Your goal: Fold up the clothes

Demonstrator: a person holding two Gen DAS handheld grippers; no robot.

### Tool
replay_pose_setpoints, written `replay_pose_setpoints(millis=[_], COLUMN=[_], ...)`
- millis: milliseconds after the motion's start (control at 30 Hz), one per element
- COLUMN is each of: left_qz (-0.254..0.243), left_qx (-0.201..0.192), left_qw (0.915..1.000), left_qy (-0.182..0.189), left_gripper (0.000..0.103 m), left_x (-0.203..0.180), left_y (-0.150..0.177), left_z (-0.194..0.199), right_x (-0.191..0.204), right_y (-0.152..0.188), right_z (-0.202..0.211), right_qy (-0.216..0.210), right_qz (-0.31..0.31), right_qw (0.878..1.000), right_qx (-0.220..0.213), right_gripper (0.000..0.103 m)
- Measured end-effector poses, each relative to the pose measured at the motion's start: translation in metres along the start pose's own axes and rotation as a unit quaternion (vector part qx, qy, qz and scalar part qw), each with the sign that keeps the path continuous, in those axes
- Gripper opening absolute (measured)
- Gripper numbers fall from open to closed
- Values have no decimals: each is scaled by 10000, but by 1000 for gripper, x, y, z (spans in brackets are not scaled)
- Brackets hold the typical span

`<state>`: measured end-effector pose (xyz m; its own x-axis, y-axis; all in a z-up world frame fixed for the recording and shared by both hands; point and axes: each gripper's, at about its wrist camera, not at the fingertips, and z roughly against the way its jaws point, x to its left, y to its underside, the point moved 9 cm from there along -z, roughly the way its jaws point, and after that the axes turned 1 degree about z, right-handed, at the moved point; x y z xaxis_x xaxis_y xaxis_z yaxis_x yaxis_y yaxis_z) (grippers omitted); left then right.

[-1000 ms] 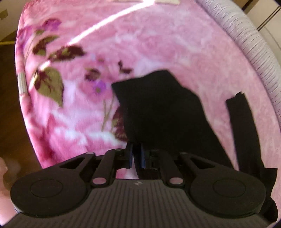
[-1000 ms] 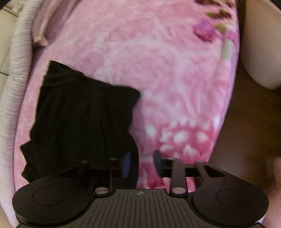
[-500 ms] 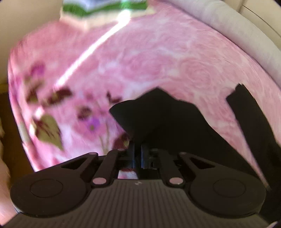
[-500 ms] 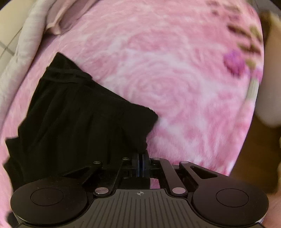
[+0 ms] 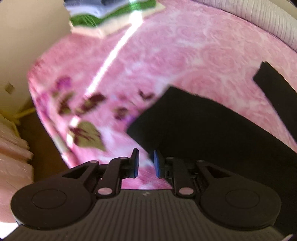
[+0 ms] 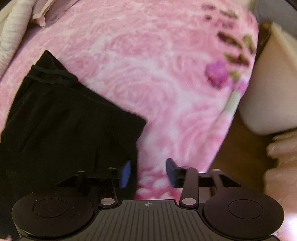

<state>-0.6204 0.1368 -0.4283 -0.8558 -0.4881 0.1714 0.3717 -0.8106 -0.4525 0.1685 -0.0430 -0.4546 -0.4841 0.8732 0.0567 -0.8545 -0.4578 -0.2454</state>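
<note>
The black garment (image 5: 213,133) is only one piece; it lies on the pink flowered blanket (image 5: 185,61) of the bed, with a narrow strip of it reaching toward the grey edge. I hold two tools. My left tool (image 5: 144,163) is spread now, nothing between its blue pads, just beside the cloth's corner. My right tool (image 6: 148,172) is spread too, its left pad at the cloth's edge. Half a second ago both were pressed together on the cloth; now they have let it go. One pile of folded clothes (image 5: 111,14) sits far behind.
</note>
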Motion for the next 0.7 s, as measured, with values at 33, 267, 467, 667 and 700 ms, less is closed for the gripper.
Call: replay_pose_setpoints(millis=[33, 267, 467, 667, 700], left_qz=[89, 1039, 1347, 1602, 1676], left_qx=[-65, 86, 514, 679, 768], left_qw=[9999, 9839, 9507, 9403, 9369], left_qy=[-71, 1454, 2746, 2926, 2970], left_gripper=[16, 29, 32, 38, 39], left_x=[5, -48, -155, -205, -211], left_y=[-5, -38, -66, -86, -85], left_z=[7, 27, -2, -38, -45], right_x=[-1, 26, 66, 92, 95], right_y=[-4, -41, -53, -70, -74], right_z=[4, 13, 3, -6, -7], right_qy=[143, -13, -332, -511, -549], right_qz=[110, 198, 205, 8, -58], right_qw=[9998, 9984, 9979, 9972, 9969], right_qx=[-57, -527, -525, -552, -554], right_gripper=[49, 52, 52, 52, 52])
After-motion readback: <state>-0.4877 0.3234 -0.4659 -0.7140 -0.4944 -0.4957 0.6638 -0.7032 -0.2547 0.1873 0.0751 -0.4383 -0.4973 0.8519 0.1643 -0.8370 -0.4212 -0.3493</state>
